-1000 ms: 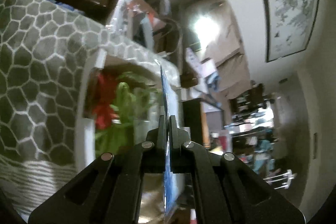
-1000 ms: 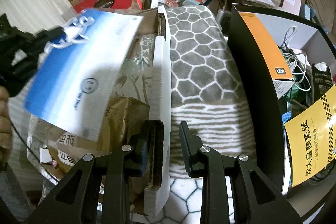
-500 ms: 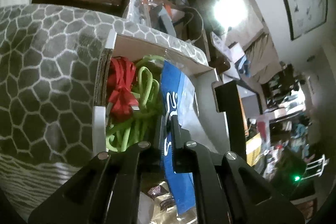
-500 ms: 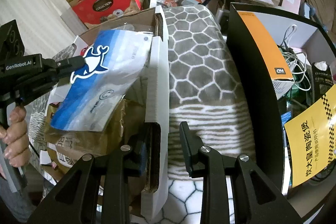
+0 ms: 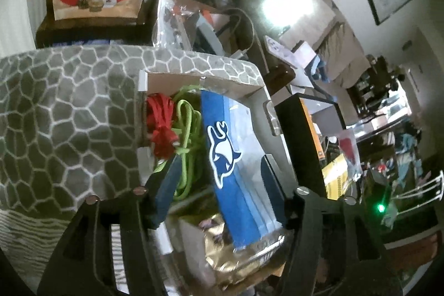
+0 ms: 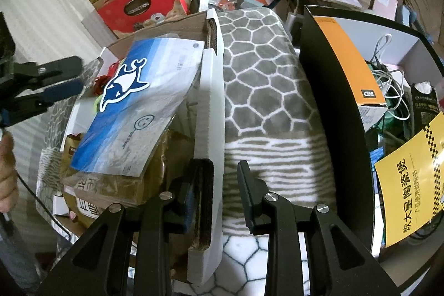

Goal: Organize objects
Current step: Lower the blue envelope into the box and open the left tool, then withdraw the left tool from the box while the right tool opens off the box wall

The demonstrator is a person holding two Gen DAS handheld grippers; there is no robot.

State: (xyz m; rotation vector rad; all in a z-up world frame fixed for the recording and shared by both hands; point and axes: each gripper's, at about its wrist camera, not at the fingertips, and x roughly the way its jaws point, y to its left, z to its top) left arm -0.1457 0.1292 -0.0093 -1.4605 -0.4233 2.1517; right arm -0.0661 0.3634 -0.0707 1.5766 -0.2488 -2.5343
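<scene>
A blue-and-white whale-printed pouch point(image 6: 138, 107) lies tilted atop the open cardboard box's point(image 6: 209, 107) contents.

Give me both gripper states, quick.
Left gripper: jaws opening, blue whale packet between them, not pinched.
Right gripper: jaws around the white box flap; grip cannot be told.

Blue-to-white gradient pouch point(image 6: 138, 104) with a navy-and-white whale logo; red cord point(image 5: 161, 124) and lime-green cord point(image 5: 188, 135) beside it in the white-edged brown cardboard box point(image 6: 211, 90). Grey blanket point(image 6: 260, 79), white honeycomb lines, stripes lower down. Upper left: red "Collection" box point(image 6: 141, 4). Lower right: yellow sign point(image 6: 410, 185), black checks.
</scene>
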